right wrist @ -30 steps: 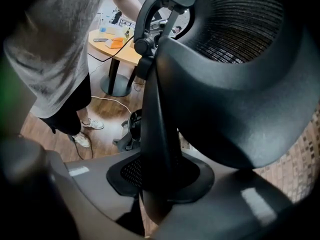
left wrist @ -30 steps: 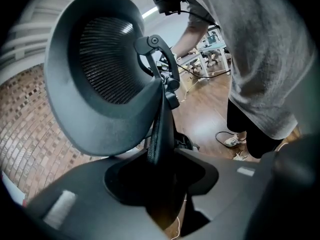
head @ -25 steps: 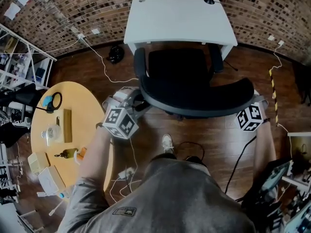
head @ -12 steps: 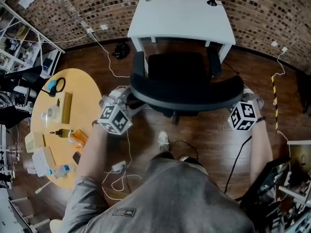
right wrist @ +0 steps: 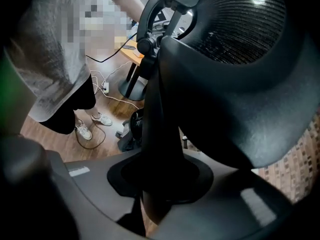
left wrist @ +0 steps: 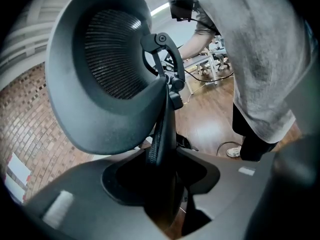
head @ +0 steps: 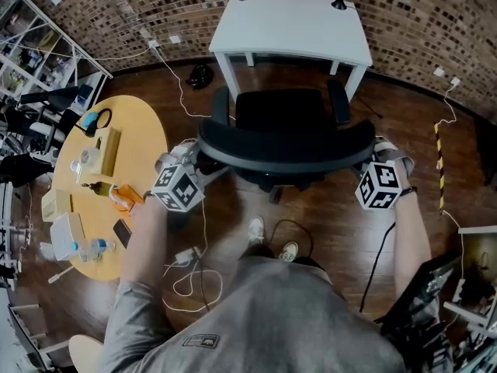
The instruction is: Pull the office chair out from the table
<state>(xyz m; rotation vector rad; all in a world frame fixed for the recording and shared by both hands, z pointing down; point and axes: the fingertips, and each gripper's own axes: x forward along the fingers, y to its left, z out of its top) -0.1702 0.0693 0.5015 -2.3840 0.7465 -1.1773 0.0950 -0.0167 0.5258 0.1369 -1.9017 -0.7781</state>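
Observation:
The black office chair [head: 283, 119] stands in front of the white table [head: 295, 29], its seat out from under the tabletop. Its curved backrest [head: 283, 152] faces me. My left gripper [head: 198, 160] holds the backrest's left edge; its jaws are opening, with the mesh edge [left wrist: 159, 134] still between them. My right gripper [head: 373, 152] is shut on the backrest's right edge [right wrist: 160, 134]. In both gripper views the backrest [left wrist: 105, 69] [right wrist: 235, 79] fills most of the picture, and the pads themselves are hidden behind it.
A round yellow table [head: 147, 134] with several small things stands close on the left. Cables [head: 190, 266] lie on the wooden floor by my shoes [head: 256, 230]. A lamp base [head: 339, 2] sits on the white table. A brick wall runs behind, shelving at far left.
The chair and both grippers have moved back from the white table towards me. More of the seat and floor shows in front of the table.

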